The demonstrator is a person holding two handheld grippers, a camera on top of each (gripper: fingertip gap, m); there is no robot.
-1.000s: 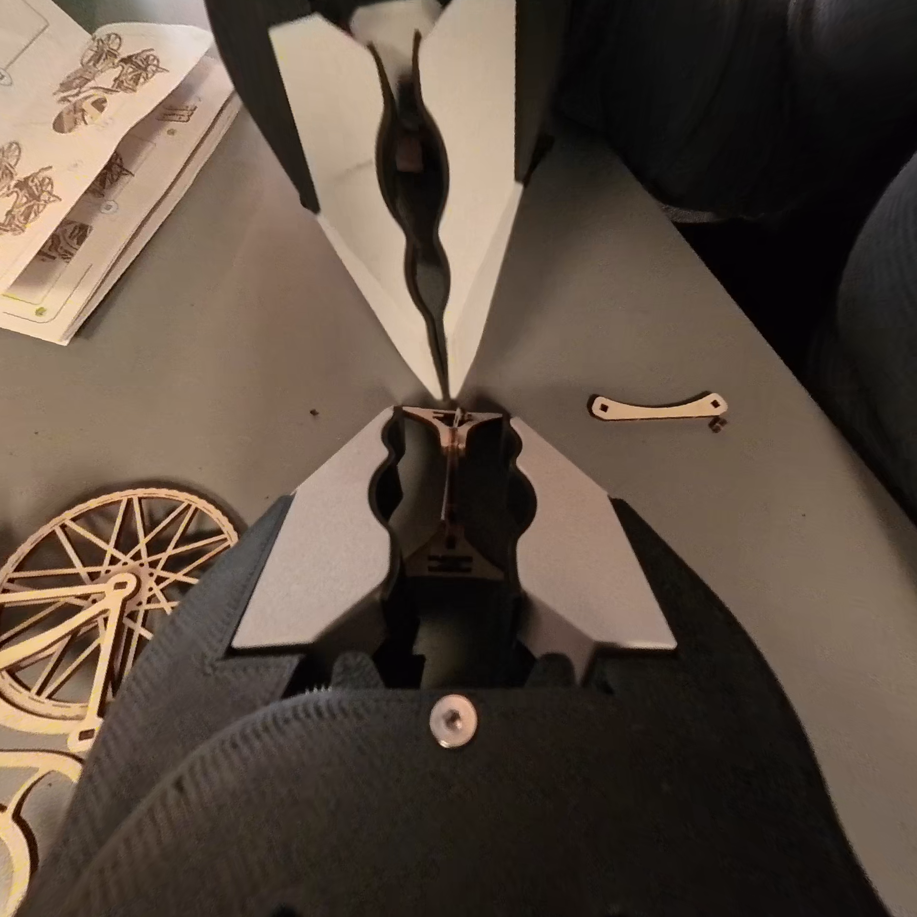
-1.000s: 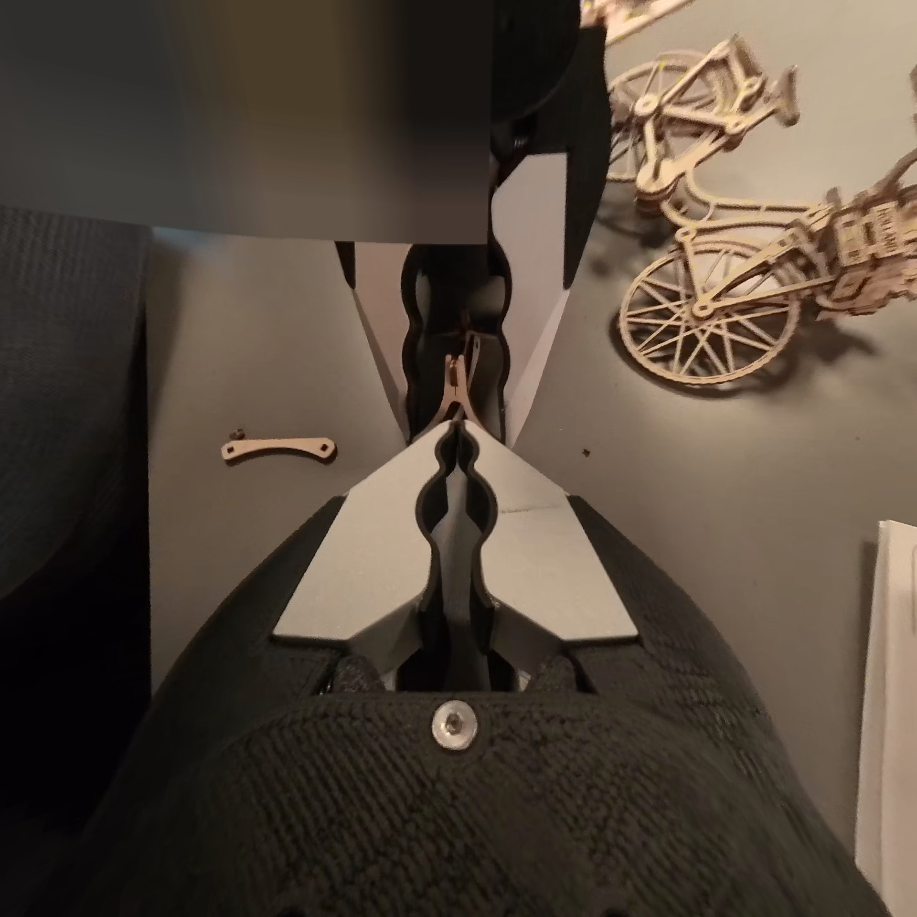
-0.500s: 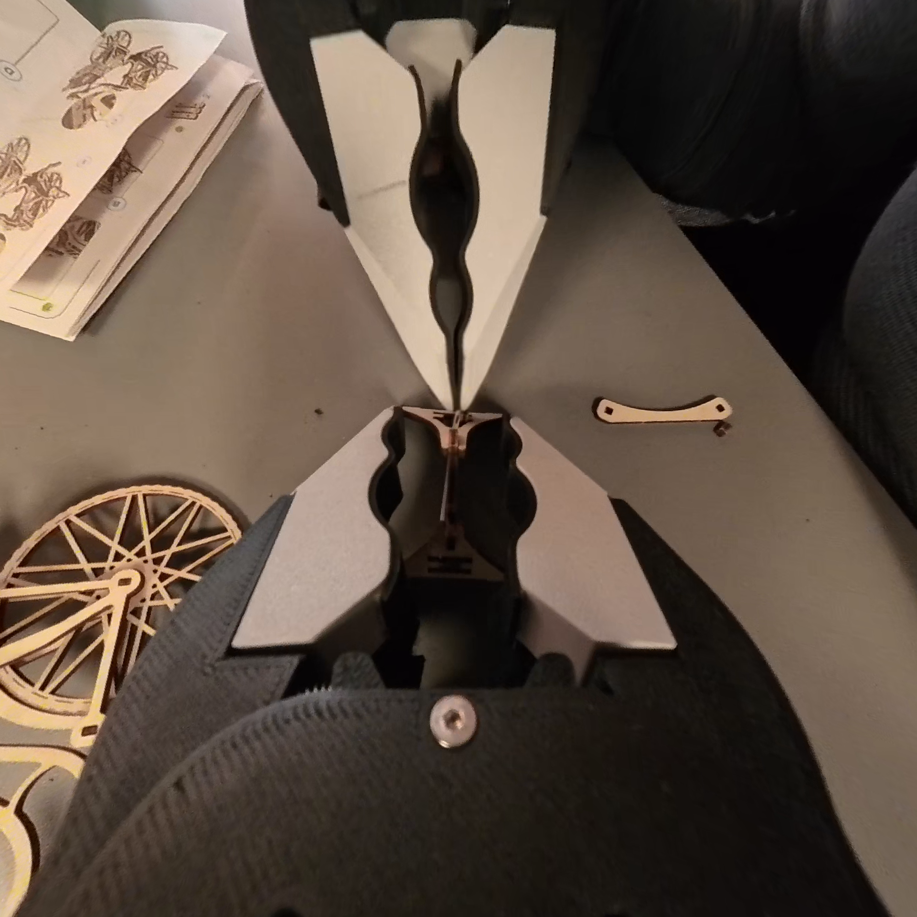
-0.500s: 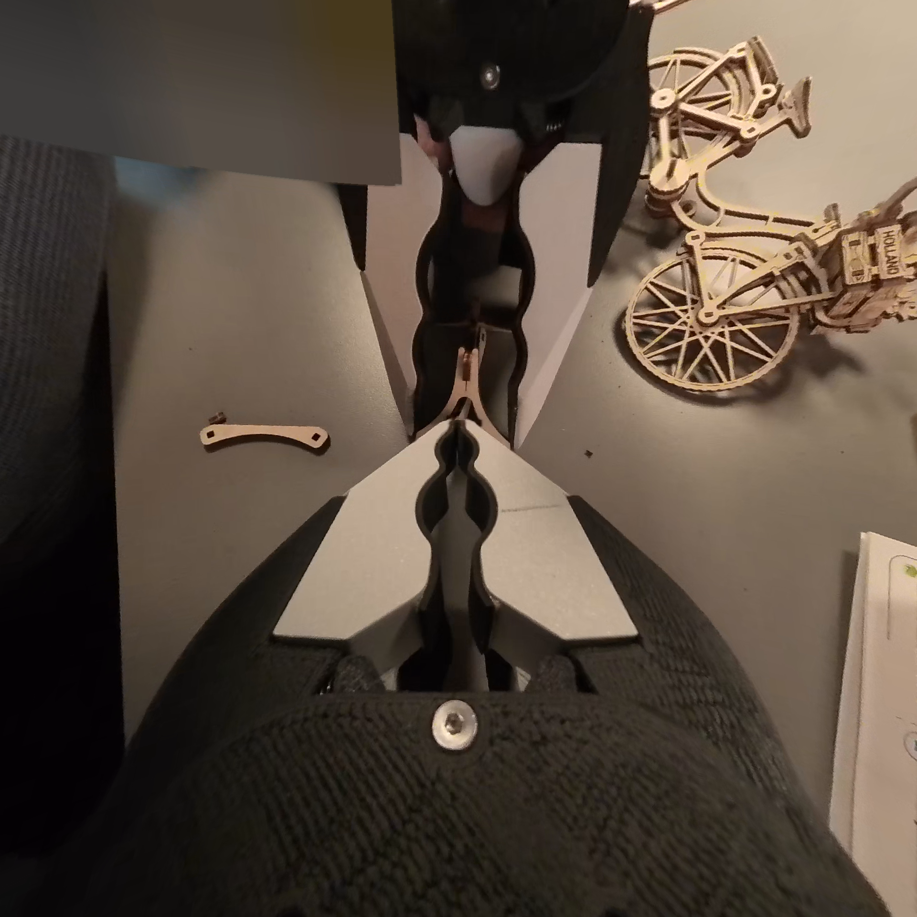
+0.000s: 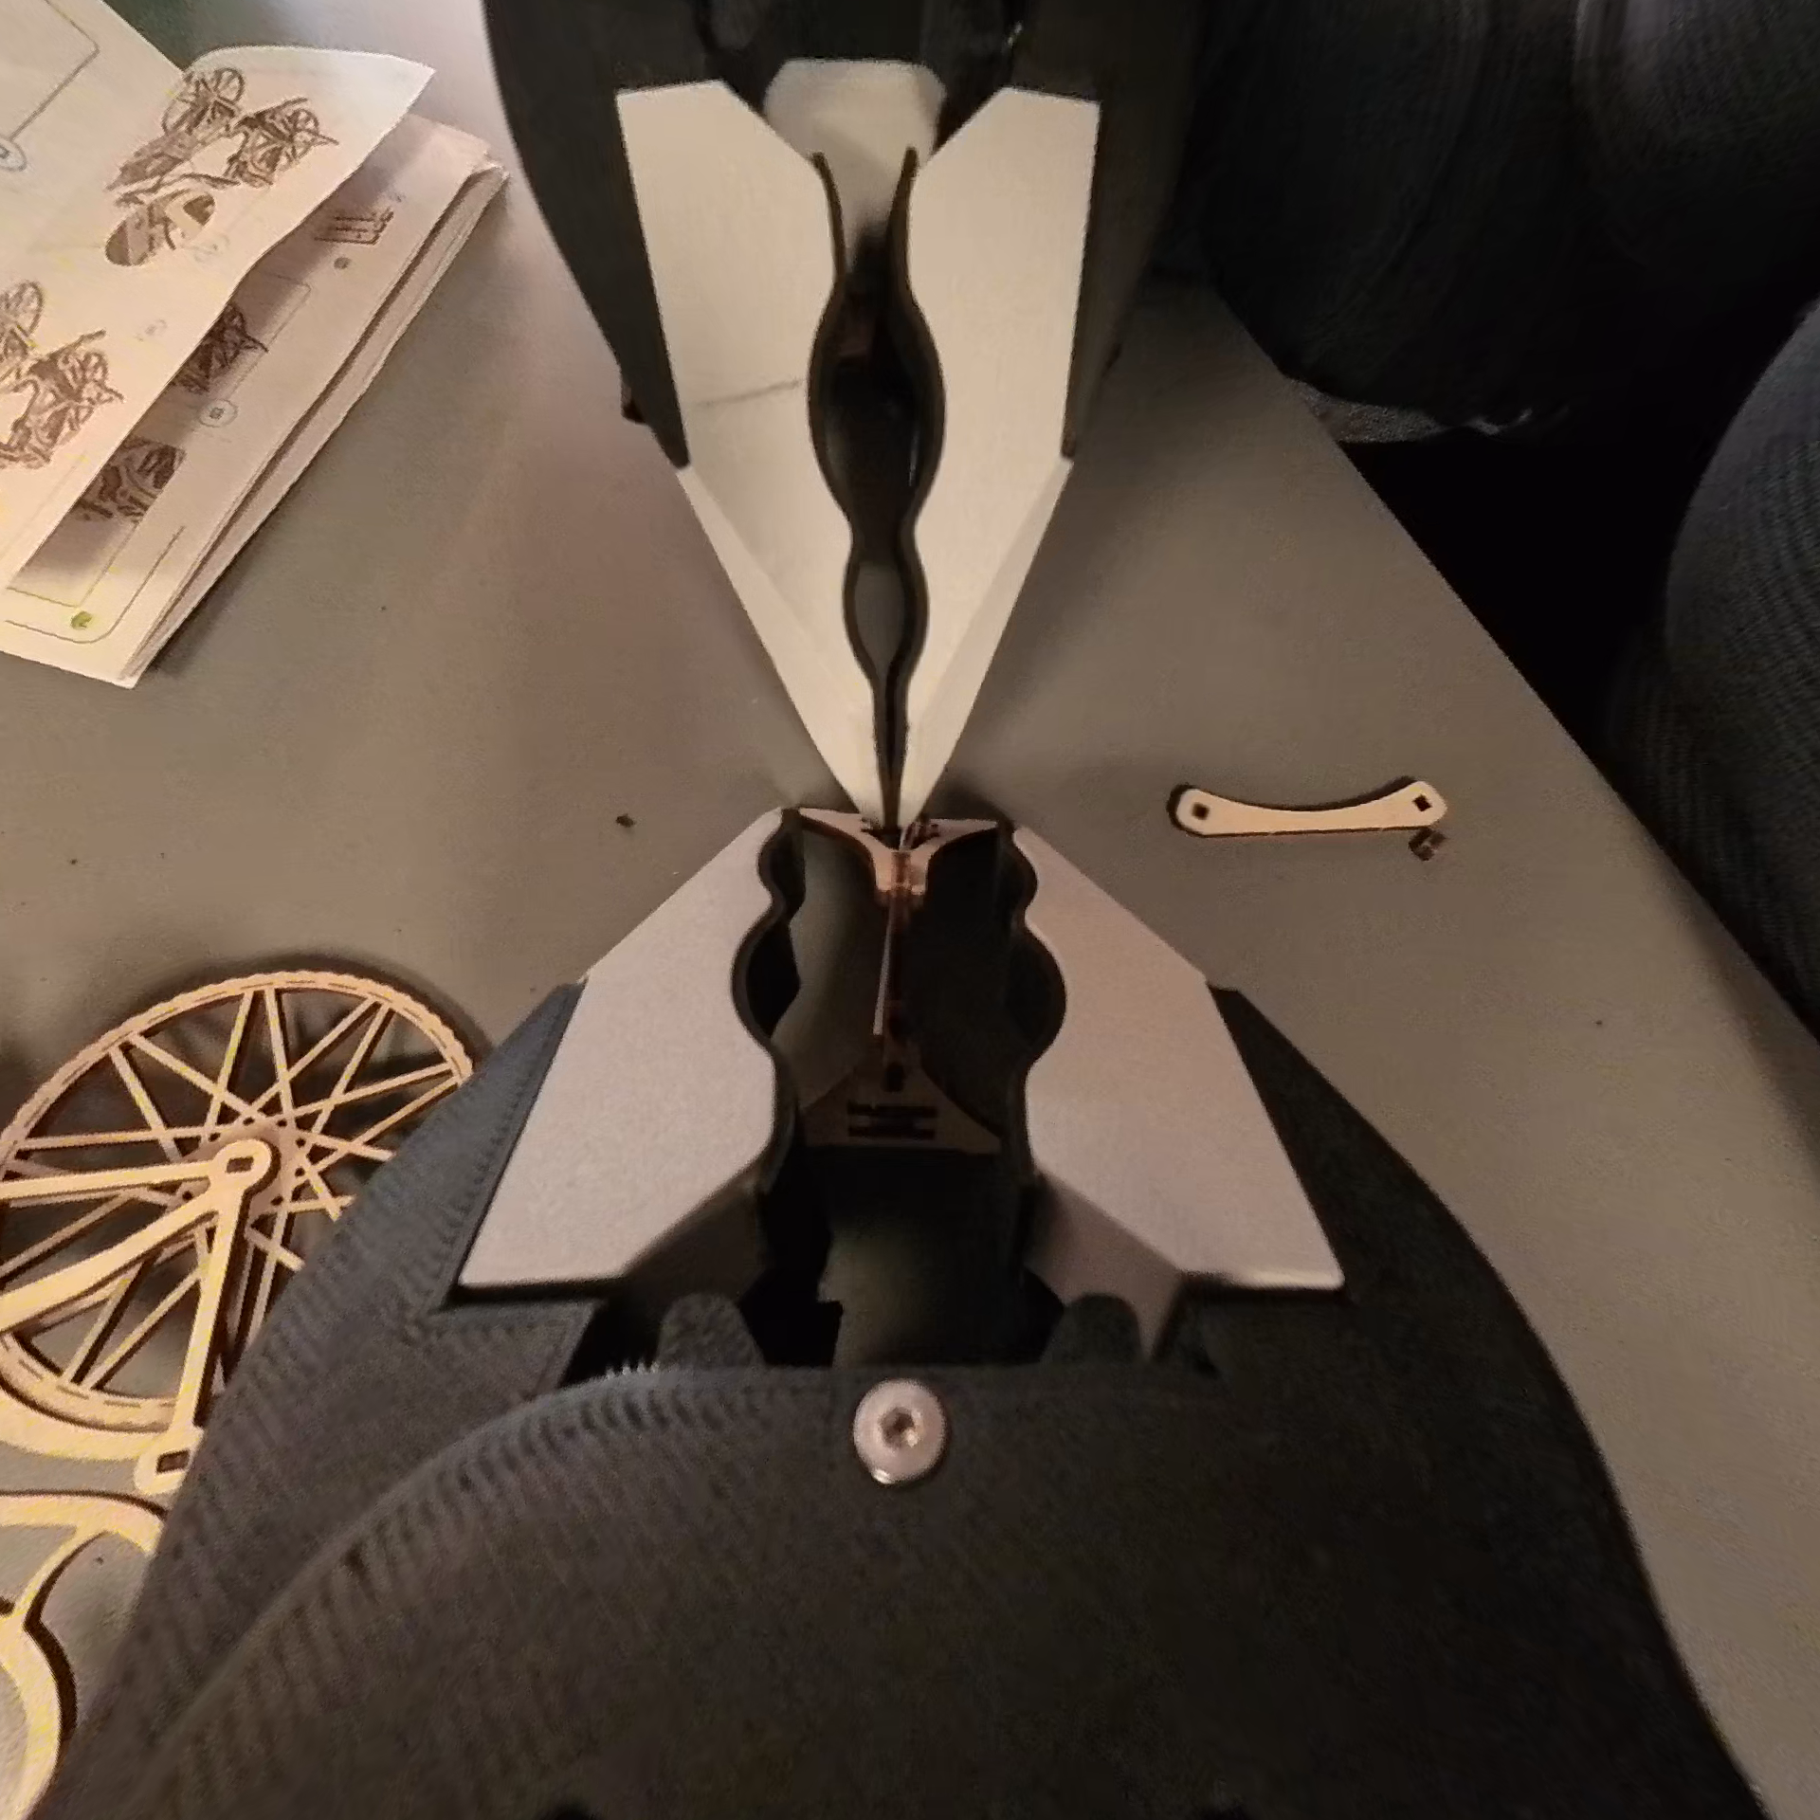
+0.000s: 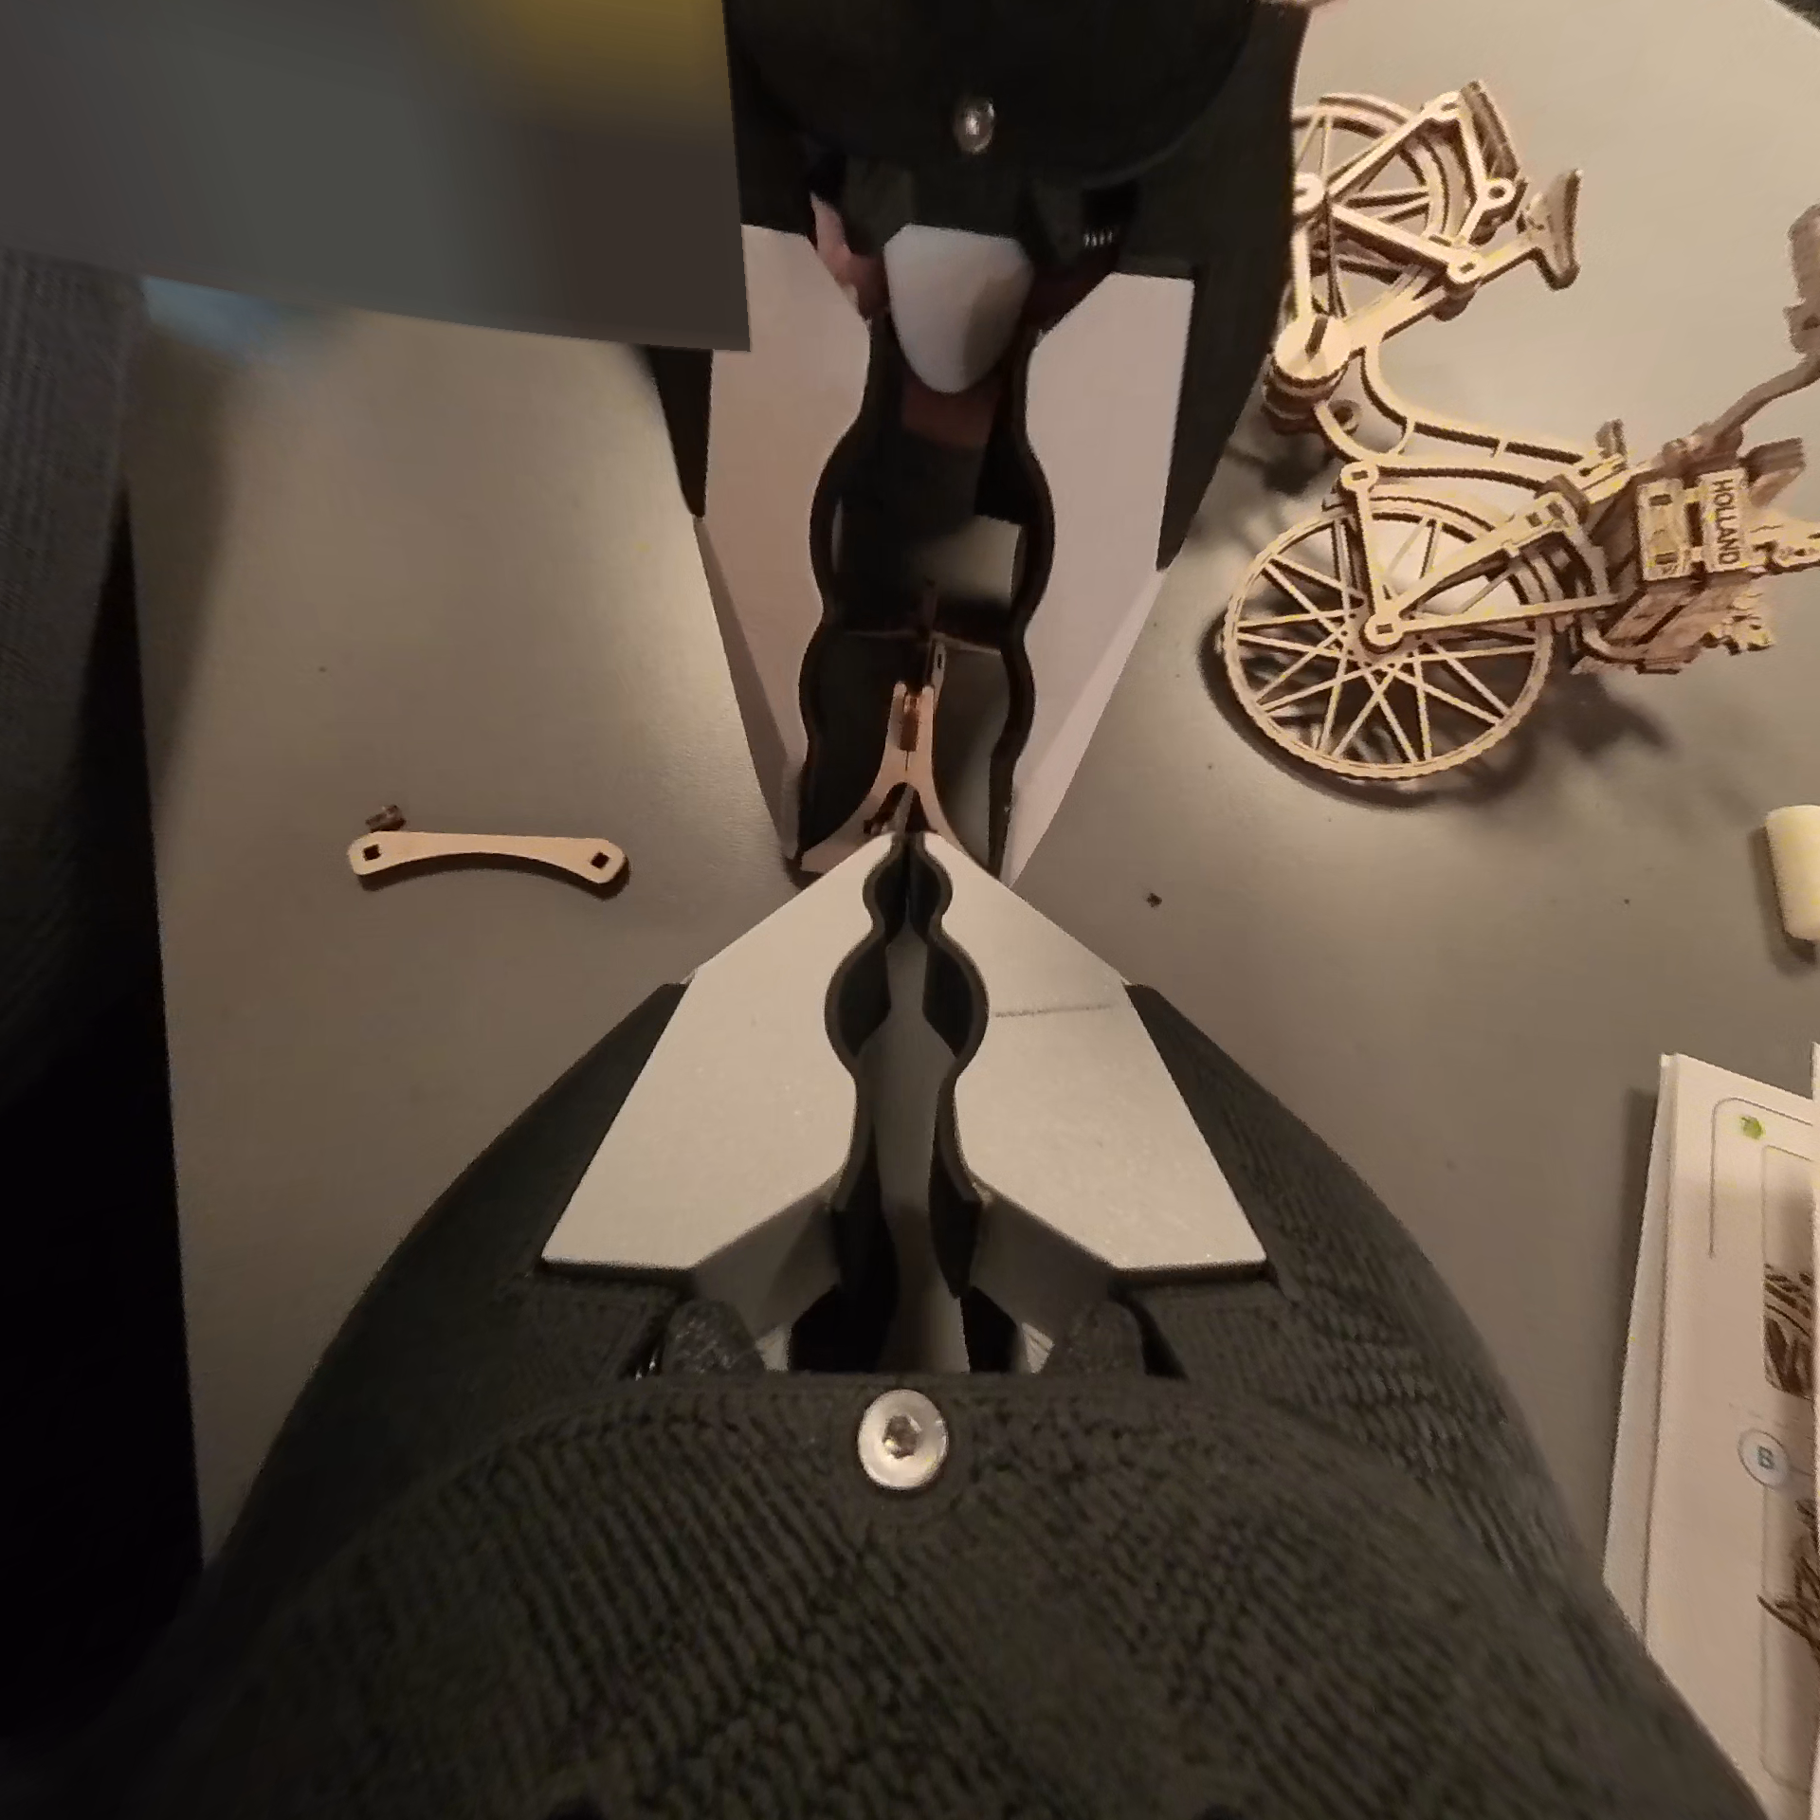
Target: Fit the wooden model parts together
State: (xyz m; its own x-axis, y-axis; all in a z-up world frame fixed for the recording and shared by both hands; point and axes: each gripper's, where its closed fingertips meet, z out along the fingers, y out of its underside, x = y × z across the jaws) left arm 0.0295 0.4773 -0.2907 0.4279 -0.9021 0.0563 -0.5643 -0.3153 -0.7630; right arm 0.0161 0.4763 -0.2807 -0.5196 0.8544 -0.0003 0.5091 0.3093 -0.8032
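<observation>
Left wrist view: the left gripper [image 5: 894, 832] grasps a small wooden model part [image 5: 894, 995], a thin piece with flared ends wedged crosswise between its parted fingers [image 5: 670, 1064], from the tips back toward the palm. From twelve o'clock the right gripper [image 5: 891, 788] points straight down at it, its fingers pressed together, tips meeting the part's near end; whether anything is pinched between those tips is too small to tell. At three o'clock a curved wooden strip [image 5: 1305, 812] with a square hole at each end lies flat on the grey table [image 5: 443, 748], a tiny dark peg [image 5: 1425, 845] just beside its right end. At eleven o'clock lies a folded instruction booklet [image 5: 197, 325]; at eight o'clock, the spoked wheel [image 5: 197, 1162] of a wooden bicycle model.

Right wrist view: the right gripper [image 6: 906, 842] is clenched tip to tip, touching the wooden model part [image 6: 911, 748] held in the left gripper [image 6: 901, 837] opposite, at twelve o'clock. The curved wooden strip [image 6: 487, 849] lies at nine o'clock, well apart. At two o'clock the wooden bicycle model [image 6: 1458, 512] lies on its side. The instruction booklet [image 6: 1723, 1379] sits at four o'clock, and a small pale cylinder [image 6: 1794, 872] at three o'clock.
</observation>
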